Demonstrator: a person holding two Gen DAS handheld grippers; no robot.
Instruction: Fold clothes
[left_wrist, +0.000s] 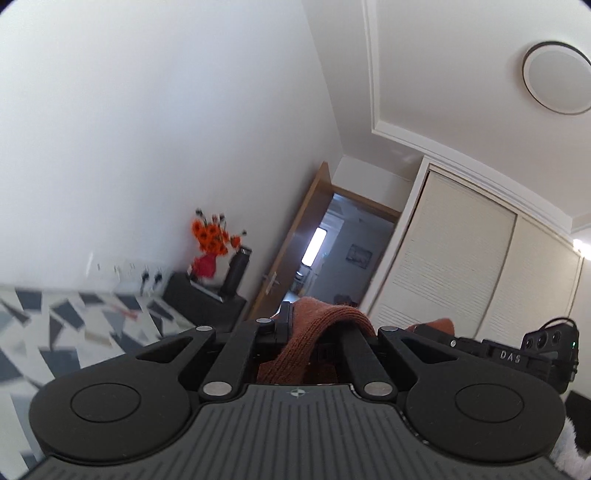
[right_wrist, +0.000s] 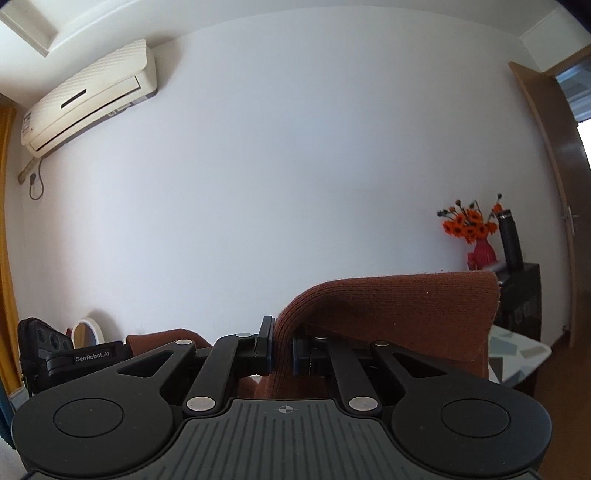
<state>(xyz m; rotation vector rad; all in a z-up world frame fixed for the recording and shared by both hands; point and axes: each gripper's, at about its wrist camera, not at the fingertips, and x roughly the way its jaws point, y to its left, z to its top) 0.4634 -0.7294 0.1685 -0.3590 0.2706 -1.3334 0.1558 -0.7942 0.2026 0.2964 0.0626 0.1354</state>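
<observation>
Bedroom, white walls; patterned bedspread (left_wrist: 55, 325) low and to the left of the left fingers, blurred. Nearest: left gripper (left_wrist: 306, 328) clamped on a rust-orange knitted garment (left_wrist: 317, 325), the cloth bunched over and between its jaws so the tips themselves are mostly hidden. Right gripper (right_wrist: 282, 349) likewise pinched tight on the same knit (right_wrist: 388, 306); a thick rolled edge runs down between its pads, and a broad panel spreads to the right of the fingers, its top edge about level. Each gripper shows at the rim of the other's view, so the garment appears stretched between them, lifted off the bed; how much hangs below cannot be seen. Both point roughly level at the wall. Beyond the fingers: a dark cabinet (right_wrist: 521, 291) with a red vase of orange flowers (right_wrist: 478, 236) and a dark bottle (right_wrist: 509, 240); farther, an open door (left_wrist: 295, 254), louvred wardrobe doors (left_wrist: 454, 251), an air conditioner (right_wrist: 85, 96) high to the left. Risks, as judged: the left hold looks like a bunched wad, not a clean edge; it may creep out under the garment's weight. Uneven height between hands would lay it down skewed. A wide swing might brush the vase.
</observation>
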